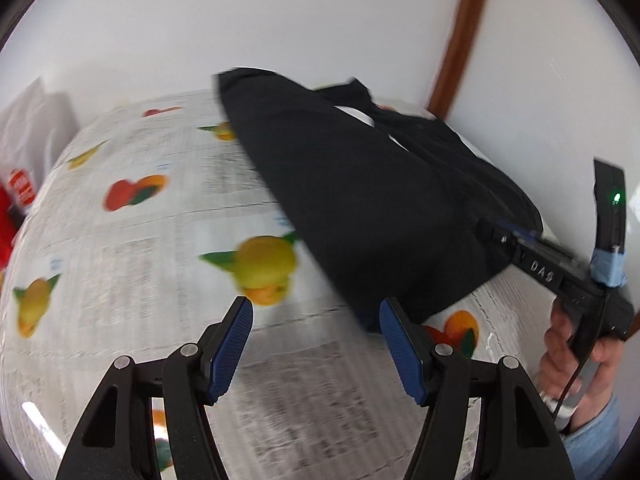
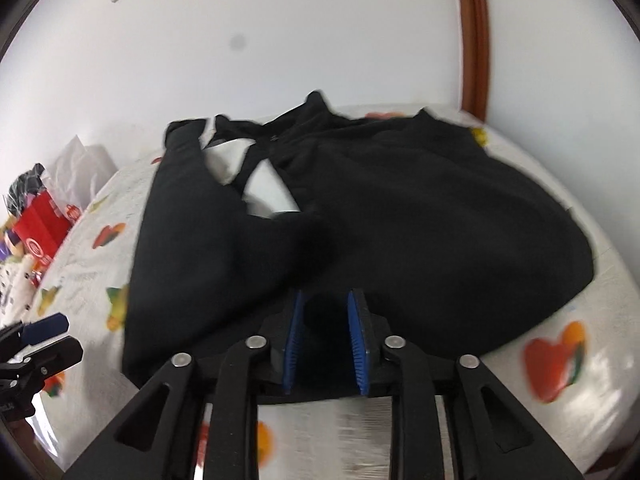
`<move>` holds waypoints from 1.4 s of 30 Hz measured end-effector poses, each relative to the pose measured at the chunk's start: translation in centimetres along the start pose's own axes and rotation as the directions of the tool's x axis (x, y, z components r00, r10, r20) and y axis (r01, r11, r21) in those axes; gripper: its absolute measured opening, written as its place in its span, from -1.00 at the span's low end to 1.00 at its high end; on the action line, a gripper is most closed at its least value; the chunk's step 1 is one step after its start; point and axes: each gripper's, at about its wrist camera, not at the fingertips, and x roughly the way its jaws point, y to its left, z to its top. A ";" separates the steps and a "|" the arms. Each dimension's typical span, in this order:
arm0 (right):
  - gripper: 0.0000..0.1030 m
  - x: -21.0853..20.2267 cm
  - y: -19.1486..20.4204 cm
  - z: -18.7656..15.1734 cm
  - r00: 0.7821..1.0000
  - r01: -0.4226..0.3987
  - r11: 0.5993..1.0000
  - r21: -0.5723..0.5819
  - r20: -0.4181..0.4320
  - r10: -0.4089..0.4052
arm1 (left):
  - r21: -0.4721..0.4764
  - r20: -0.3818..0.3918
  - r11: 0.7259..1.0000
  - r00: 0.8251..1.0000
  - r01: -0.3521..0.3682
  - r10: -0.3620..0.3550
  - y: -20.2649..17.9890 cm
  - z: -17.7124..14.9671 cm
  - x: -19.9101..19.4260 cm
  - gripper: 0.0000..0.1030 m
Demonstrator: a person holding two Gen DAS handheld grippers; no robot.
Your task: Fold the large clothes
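Left wrist view: the left gripper [image 1: 316,312], jaws apart and empty, hovers over the fruit-print worktop [image 1: 120,264]; one black garment [image 1: 360,208] lies ahead to its right.

Right wrist view: the right gripper [image 2: 326,300] stands partly apart; soft, limp fabric seemingly lies between, unpinched. Grasp a hem corner.

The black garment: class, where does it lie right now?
In the right wrist view the black garment lies spread on the fruit-print table cover, beneath the white wall, just ahead of the right gripper.
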 end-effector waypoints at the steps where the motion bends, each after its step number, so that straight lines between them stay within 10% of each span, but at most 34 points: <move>1: -0.28 -0.2 -0.6 0.0 1.000 0.027 0.999 -0.016 0.010 -0.027 | 0.008 -0.008 1.000 1.000 0.000 0.000 -0.5 0.0 0.4 0.24; 11: -0.22 2.9 -4.6 0.2 0.990 0.109 0.993 -0.054 -0.080 -0.113 | 0.021 -0.067 1.000 0.998 0.006 -0.005 -3.6 0.0 3.8 0.23; 19: -0.24 3.5 -2.6 -0.3 0.970 0.218 0.969 -0.121 -0.083 -0.228 | 0.005 -0.062 1.000 0.998 -0.011 0.011 -4.3 0.3 4.5 -0.22; 22: -0.43 3.5 -1.5 -0.6 0.964 0.242 0.958 -0.155 -0.076 -0.256 | 0.017 -0.048 1.000 0.999 -0.025 0.026 -4.1 0.4 4.3 -0.63; 30: -0.94 4.1 3.2 -1.2 0.944 0.293 0.922 -0.253 -0.074 -0.320 | -0.068 -0.033 0.997 0.999 -0.021 0.019 -0.1 -0.5 2.7 -0.85; 42: -0.93 3.5 9.8 -1.7 0.987 0.102 0.968 -0.230 -0.098 -0.128 | -0.142 -0.010 0.983 0.994 -0.112 0.112 7.2 -3.2 -2.0 -0.85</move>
